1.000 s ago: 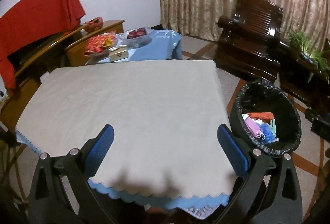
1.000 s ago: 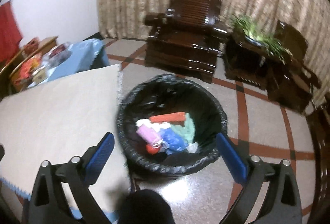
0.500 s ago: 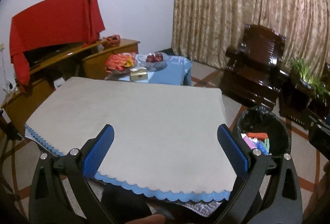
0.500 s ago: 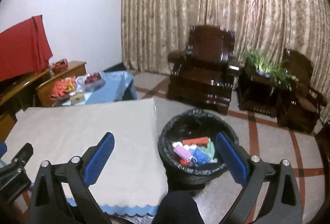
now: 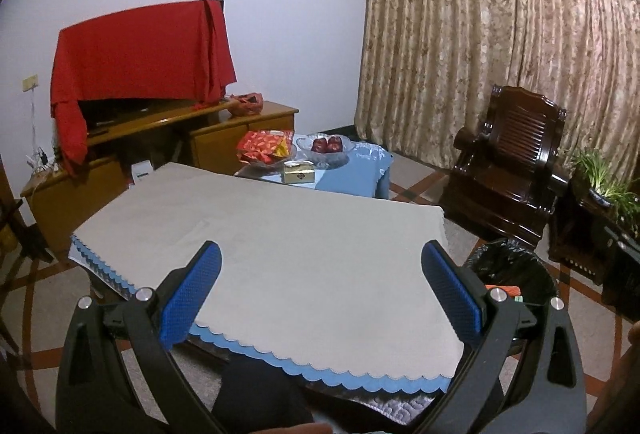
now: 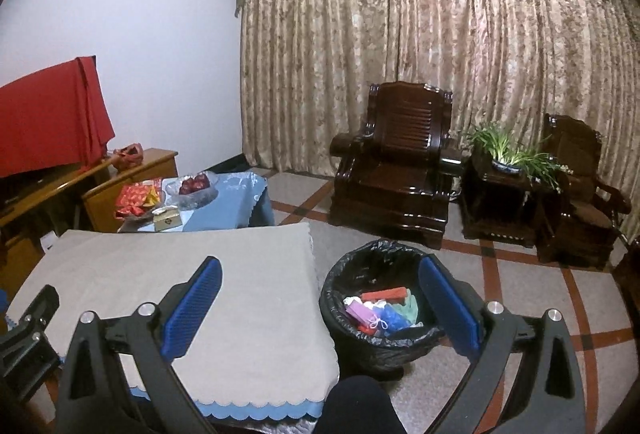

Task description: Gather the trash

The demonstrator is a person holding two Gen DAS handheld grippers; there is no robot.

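Observation:
A black-lined trash bin (image 6: 380,338) stands on the floor right of the table and holds several coloured scraps (image 6: 380,310). In the left wrist view the bin (image 5: 516,274) shows partly behind my right finger. The beige-covered table (image 5: 280,242) lies ahead with nothing on its cloth. My left gripper (image 5: 320,282) is open and empty, raised above the table's near edge. My right gripper (image 6: 318,298) is open and empty, raised between the table's right edge (image 6: 316,274) and the bin. The left gripper's body (image 6: 28,334) shows at the right view's lower left.
A low blue-covered table (image 5: 352,174) with a fruit bowl, red packets and a small box stands behind. A wooden sideboard with a red-draped screen (image 5: 140,58) is at the left. Dark wooden armchairs (image 6: 400,166) and a plant stand (image 6: 508,170) line the curtain.
Both grippers have lifted and pulled back from the table and the bin, so the room shows wider. Both stay open and empty.

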